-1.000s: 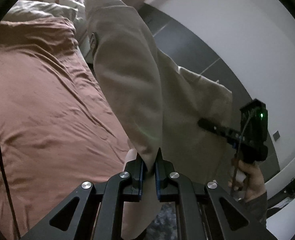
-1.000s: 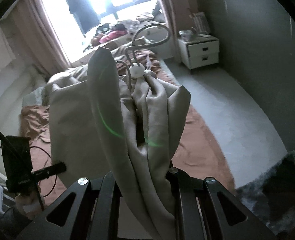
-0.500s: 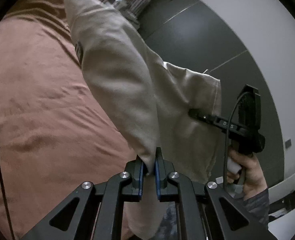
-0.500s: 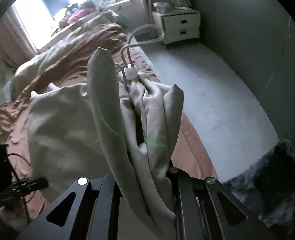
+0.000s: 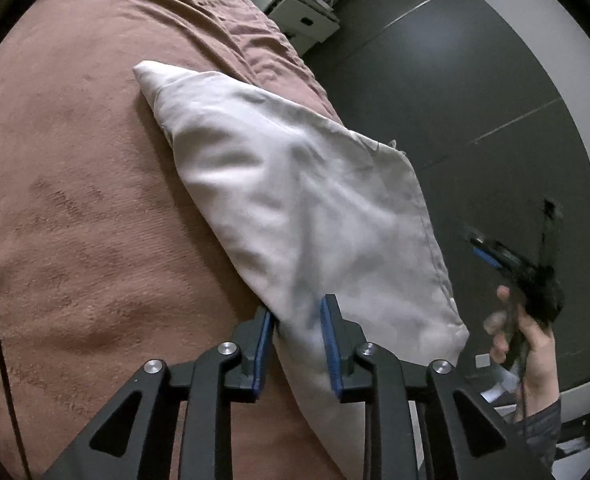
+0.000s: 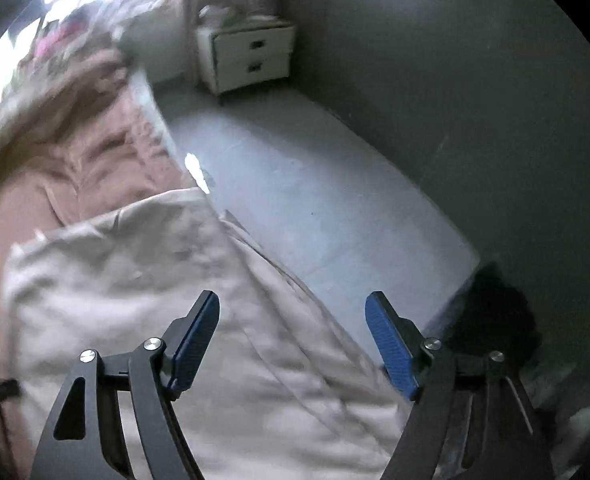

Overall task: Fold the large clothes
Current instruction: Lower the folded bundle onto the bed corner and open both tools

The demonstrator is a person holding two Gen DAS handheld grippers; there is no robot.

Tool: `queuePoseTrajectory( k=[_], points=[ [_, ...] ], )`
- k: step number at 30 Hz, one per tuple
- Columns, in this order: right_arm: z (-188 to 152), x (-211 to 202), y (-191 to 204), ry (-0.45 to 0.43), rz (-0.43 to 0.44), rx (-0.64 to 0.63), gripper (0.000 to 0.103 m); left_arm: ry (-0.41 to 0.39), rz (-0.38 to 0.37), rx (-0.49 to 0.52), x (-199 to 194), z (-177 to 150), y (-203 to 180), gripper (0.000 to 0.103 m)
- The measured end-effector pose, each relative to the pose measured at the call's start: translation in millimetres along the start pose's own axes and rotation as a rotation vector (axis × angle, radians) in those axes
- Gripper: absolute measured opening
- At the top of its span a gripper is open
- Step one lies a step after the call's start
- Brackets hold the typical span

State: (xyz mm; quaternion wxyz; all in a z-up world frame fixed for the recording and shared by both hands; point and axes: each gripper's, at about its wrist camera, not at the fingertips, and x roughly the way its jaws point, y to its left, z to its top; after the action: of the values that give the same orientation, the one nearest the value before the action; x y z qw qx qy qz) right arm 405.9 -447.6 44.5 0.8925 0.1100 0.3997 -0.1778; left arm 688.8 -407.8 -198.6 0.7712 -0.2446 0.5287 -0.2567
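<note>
Garment (image 5: 295,200) down on bed (image 5: 75,200), folded into flat wedge ahead of left tool (image 5: 297,344); edge overhangs bed side.
Left tool: jaws just been opening, cloth between pads, no longer pinched.
Right tool (image 6: 293,340): jaws just opened wide, nothing between, cloth below.
Left to do: further folds, smoothing, judging by loose shape.
Around: nightstand (image 6: 247,56) far ahead, dark rug (image 6: 495,312) right of right tool. No obstruction.

Beige garment (image 5: 295,200) lies on brown bedspread (image 5: 75,220); left gripper (image 5: 297,320) jaws just opening, cloth between.
</note>
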Motion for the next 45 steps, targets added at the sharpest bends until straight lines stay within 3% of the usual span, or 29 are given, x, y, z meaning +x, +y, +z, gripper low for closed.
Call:
queuePoseTrajectory(
  k=[6,14,15,17,22,26,29,35,38,42,43,45],
  points=[
    [-78,-59,-47,-0.023,0.128,0.184,0.074,-0.01,0.01,0.05,-12,-6,-9,0.024],
    [-157,-73,-110,-0.029,0.308,0.409,0.072,0.003,-0.003,0.07,-22,-26,-17,0.024],
    [-163,-76,-125,-0.035,0.318,0.423,0.068,0.005,-0.004,0.076,-25,-32,-19,0.024],
    [-167,-67,-137,-0.034,0.359,0.46,0.044,0.013,-0.01,0.093,-28,-40,-23,0.024],
    [-179,-40,-156,-0.018,0.476,0.521,0.042,0.055,-0.024,0.121,-22,-56,-32,0.024],
    [-174,-26,-170,-0.033,0.482,0.564,0.008,0.081,-0.024,0.114,-9,-59,-39,0.024],
    [-172,-17,-178,-0.053,0.462,0.581,0.003,0.084,-0.017,0.124,-2,-57,-47,0.024],
    [-163,-20,-192,-0.035,0.414,0.558,0.005,0.074,-0.002,0.138,-4,-58,-52,0.024],
    [-166,-34,-204,-0.029,0.41,0.576,0.007,0.077,-0.001,0.159,-13,-66,-50,0.024],
    [-172,-71,-200,-0.068,0.333,0.542,0.01,0.057,0.009,0.193,-35,-68,-50,0.024],
    [-177,-84,-197,-0.079,0.328,0.529,0.016,0.047,0.011,0.206,-44,-70,-51,0.024],
    [-183,-106,-193,-0.098,0.309,0.494,0.053,0.026,0.017,0.229,-58,-70,-56,0.03]
  ],
)
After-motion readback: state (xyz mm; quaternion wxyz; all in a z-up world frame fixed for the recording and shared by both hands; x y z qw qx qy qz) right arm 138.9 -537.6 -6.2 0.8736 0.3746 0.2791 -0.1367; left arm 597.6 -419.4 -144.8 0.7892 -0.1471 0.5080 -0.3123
